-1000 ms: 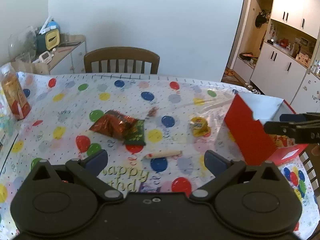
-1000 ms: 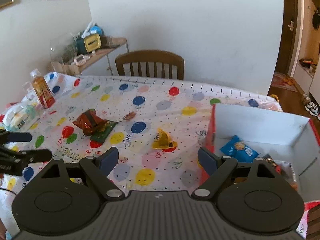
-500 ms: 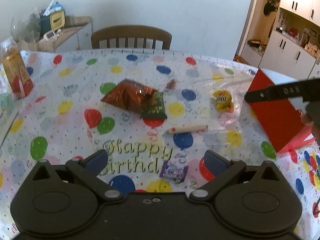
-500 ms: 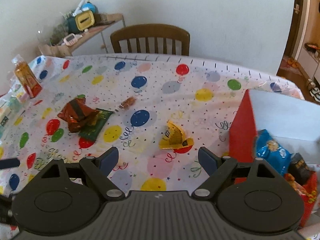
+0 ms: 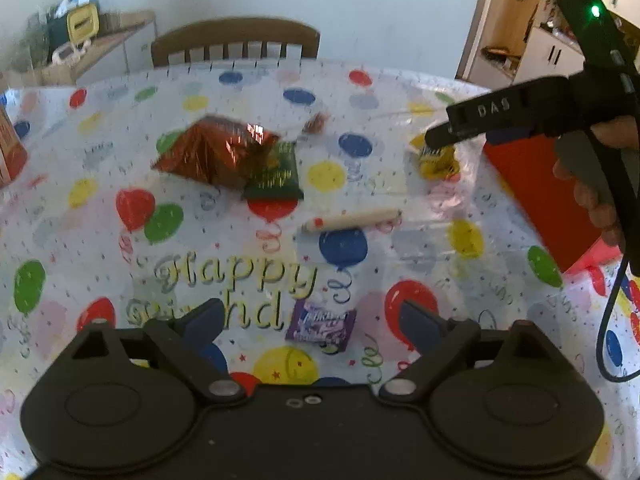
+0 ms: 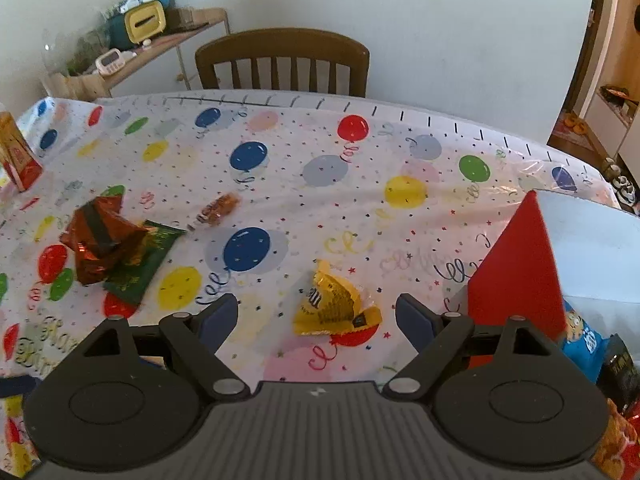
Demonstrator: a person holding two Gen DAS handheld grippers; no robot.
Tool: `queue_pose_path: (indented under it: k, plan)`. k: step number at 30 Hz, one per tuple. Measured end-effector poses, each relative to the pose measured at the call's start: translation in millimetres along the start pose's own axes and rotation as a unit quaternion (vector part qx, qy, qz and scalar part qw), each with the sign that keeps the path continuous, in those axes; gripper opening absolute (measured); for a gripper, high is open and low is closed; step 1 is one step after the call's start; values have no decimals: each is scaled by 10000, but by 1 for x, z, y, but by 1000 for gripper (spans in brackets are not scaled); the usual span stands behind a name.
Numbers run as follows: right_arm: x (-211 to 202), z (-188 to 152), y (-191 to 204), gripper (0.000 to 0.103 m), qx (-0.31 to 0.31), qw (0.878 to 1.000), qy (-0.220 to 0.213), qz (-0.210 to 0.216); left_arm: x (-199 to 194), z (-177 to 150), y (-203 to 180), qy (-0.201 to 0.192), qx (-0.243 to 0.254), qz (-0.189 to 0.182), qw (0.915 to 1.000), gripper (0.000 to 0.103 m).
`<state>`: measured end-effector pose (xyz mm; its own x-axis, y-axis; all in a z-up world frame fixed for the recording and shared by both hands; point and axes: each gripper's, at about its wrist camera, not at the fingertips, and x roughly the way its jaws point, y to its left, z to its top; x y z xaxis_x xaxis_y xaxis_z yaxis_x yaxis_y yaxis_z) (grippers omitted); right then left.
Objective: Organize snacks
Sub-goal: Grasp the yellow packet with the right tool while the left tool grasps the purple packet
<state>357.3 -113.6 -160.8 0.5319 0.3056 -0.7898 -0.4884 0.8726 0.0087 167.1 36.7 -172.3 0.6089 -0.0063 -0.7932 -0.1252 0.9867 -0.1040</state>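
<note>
My left gripper (image 5: 311,320) is open and empty, with a purple candy packet (image 5: 320,323) lying on the table between its fingers. My right gripper (image 6: 316,316) is open and empty over a crumpled yellow candy bag (image 6: 334,307), which also shows in the left wrist view (image 5: 436,158) under the right gripper's finger (image 5: 480,122). A shiny red-brown bag (image 5: 214,152) overlaps a green packet (image 5: 274,176). A cream stick snack (image 5: 352,220) and a small brown wrapped candy (image 6: 218,210) lie on the cloth. A red box (image 6: 520,272) at the right holds a blue bag (image 6: 582,332).
The table wears a balloon-print birthday cloth (image 6: 320,168). A wooden chair (image 6: 282,64) stands at the far edge. An orange drink bottle (image 6: 16,152) stands at the far left. A side table with clutter (image 6: 140,28) is behind on the left.
Both grippers have moved lower and closer to the table. The purple packet now lies between my left fingers, and the yellow bag sits between my right fingers. Both stay open.
</note>
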Motion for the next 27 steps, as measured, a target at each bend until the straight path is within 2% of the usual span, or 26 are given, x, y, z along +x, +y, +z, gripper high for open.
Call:
queue_pose_path:
  k: [5, 7, 17, 19, 21, 22, 27]
  plan:
    - [19, 3, -7, 75, 148, 9997, 170, -92, 12, -2, -2, 159, 58, -12, 9999, 80]
    - [24, 3, -8, 68, 120, 9996, 203, -123, 14, -3, -4, 182, 114, -22, 9998, 76]
    - [36, 4, -8, 59, -14, 9996, 240, -156, 23, -3, -14, 189, 360, 105, 9991, 59]
    - [37, 4, -6, 43, -80, 9995, 241, -177, 23, -4, -14, 171, 390, 131, 9990, 53]
    - [38, 3, -5, 42, -120, 9994, 245, -203, 22, -4, -14, 157, 402, 145, 9990, 47]
    - [38, 3, -4, 38, -150, 9994, 230, -202, 22, -4, -14, 154, 397, 142, 9990, 44]
    - [35, 3, 0, 34, -346, 9989, 195, -243, 20, -4, -16, 141, 445, 140, 9988, 35]
